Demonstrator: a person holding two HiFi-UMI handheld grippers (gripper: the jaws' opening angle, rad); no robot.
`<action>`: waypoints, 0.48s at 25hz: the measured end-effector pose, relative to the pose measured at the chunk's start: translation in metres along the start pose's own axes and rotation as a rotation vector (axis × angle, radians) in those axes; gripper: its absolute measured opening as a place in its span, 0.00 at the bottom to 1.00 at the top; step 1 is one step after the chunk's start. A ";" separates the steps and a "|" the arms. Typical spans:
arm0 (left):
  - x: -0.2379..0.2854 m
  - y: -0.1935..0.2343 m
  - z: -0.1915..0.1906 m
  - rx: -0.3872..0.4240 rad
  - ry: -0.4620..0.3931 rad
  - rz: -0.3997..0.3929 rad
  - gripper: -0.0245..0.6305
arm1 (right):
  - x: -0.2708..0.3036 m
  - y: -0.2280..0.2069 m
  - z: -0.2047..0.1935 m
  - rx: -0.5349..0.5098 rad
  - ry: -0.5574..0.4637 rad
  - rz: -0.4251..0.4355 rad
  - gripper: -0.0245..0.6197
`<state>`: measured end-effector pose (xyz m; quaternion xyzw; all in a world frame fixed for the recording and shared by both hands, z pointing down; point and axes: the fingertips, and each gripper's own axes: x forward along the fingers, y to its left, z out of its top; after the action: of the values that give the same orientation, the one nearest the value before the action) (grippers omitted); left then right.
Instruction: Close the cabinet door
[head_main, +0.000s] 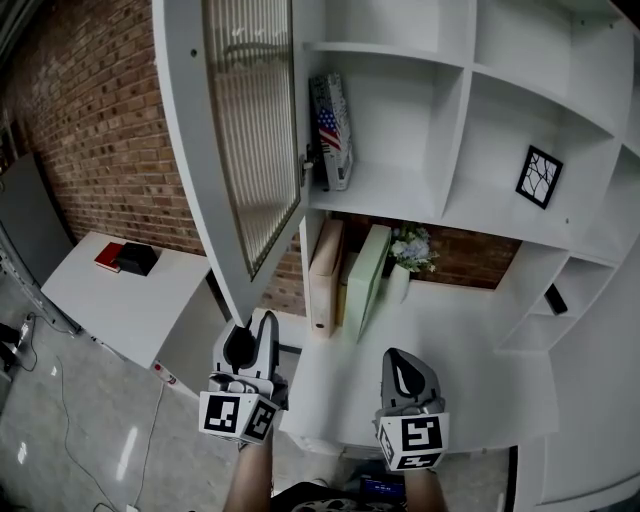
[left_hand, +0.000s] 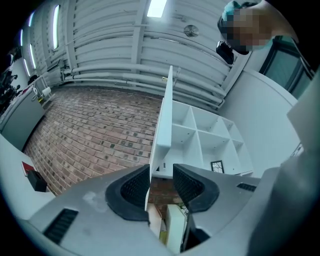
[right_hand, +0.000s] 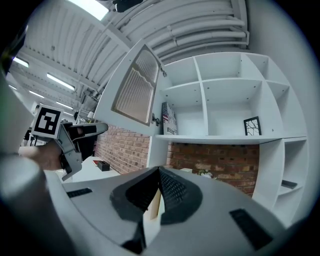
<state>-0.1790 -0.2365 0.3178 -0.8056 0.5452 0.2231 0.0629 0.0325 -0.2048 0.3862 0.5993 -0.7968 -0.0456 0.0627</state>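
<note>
The white cabinet door (head_main: 250, 130) with a ribbed glass panel stands swung wide open, out from the left side of the white shelf cabinet (head_main: 470, 130). My left gripper (head_main: 262, 322) is just under the door's lower corner. In the left gripper view its jaws are open (left_hand: 161, 184), and the door's edge (left_hand: 165, 125) rises in line with the gap; I cannot tell whether they touch it. My right gripper (head_main: 400, 362) is held low over the counter to the right, shut (right_hand: 158, 186) and holding nothing. The right gripper view shows the door (right_hand: 135, 87) and the left gripper (right_hand: 65, 137).
A flag-printed book (head_main: 332, 130) and a framed picture (head_main: 539, 176) sit on the shelves. Binders (head_main: 326, 275), a green folder (head_main: 366, 280) and a small flower vase (head_main: 408, 250) stand on the counter below. A white desk (head_main: 120, 310) with a black box (head_main: 135, 258) stands against the brick wall on the left.
</note>
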 end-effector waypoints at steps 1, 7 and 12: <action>0.000 0.001 0.001 -0.001 -0.003 0.003 0.22 | 0.000 -0.001 0.000 0.001 0.000 0.000 0.05; 0.001 0.000 0.019 0.014 -0.040 0.004 0.23 | -0.003 -0.003 0.002 0.008 -0.010 -0.003 0.05; 0.005 -0.003 0.029 -0.004 -0.071 -0.005 0.23 | -0.006 -0.002 0.003 0.015 -0.014 -0.007 0.05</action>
<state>-0.1827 -0.2296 0.2897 -0.7987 0.5403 0.2521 0.0812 0.0356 -0.1993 0.3829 0.6024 -0.7953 -0.0439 0.0526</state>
